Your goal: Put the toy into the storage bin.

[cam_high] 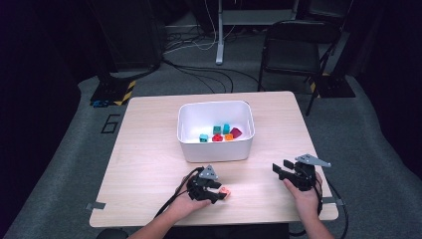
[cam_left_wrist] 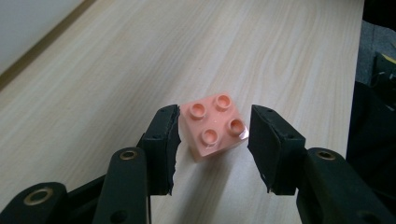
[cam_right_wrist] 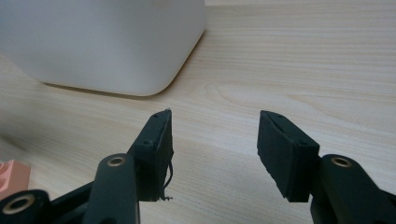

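A pale pink four-stud brick (cam_left_wrist: 212, 126) rests on the wooden table (cam_high: 149, 164) near its front edge. My left gripper (cam_left_wrist: 214, 128) is open, one jaw on each side of the brick. The left jaw is against it and the right jaw is a hair off. From above, the left gripper (cam_high: 220, 192) and the brick (cam_high: 225, 191) sit in front of the white bin (cam_high: 216, 103). My right gripper (cam_high: 279, 166) hovers open and holds nothing, right of the bin's near corner. In the right gripper view, the gripper (cam_right_wrist: 215, 121) faces the bin (cam_right_wrist: 102, 42), with the pink brick (cam_right_wrist: 14, 175) at far left.
The bin holds several small bricks (cam_high: 219, 133) in teal, red, orange and maroon. Bare tabletop lies left and right of the bin. A black chair (cam_high: 293, 45) stands beyond the table's far right corner, and cables (cam_high: 199, 69) cross the floor behind.
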The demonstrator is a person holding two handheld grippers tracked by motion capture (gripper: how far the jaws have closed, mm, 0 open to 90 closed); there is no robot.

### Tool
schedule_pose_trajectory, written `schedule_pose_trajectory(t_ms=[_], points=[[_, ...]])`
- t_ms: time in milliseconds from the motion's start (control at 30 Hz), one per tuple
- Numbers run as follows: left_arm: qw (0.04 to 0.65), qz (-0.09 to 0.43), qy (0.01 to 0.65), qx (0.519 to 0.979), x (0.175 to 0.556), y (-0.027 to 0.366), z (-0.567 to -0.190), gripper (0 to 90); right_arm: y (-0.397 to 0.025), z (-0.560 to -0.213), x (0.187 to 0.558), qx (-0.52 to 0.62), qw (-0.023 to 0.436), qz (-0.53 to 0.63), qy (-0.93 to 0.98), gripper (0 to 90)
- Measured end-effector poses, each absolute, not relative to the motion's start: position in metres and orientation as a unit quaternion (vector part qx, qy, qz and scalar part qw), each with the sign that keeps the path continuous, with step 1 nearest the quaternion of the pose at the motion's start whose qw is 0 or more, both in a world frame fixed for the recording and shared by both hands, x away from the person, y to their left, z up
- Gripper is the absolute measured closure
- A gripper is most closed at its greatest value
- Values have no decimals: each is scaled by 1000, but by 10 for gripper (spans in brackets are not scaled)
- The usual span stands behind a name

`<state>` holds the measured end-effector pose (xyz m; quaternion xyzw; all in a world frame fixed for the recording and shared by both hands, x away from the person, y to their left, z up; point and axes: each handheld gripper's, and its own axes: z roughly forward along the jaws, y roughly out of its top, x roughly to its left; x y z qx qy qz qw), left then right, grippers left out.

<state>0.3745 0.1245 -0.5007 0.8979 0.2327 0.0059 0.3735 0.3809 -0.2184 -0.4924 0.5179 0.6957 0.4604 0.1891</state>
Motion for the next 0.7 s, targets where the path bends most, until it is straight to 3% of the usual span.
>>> schedule_pose_trajectory(t_ms=[700], points=[[357, 17, 202, 912, 370, 106, -505, 587, -219, -492, 381, 517, 190, 461, 696, 448]])
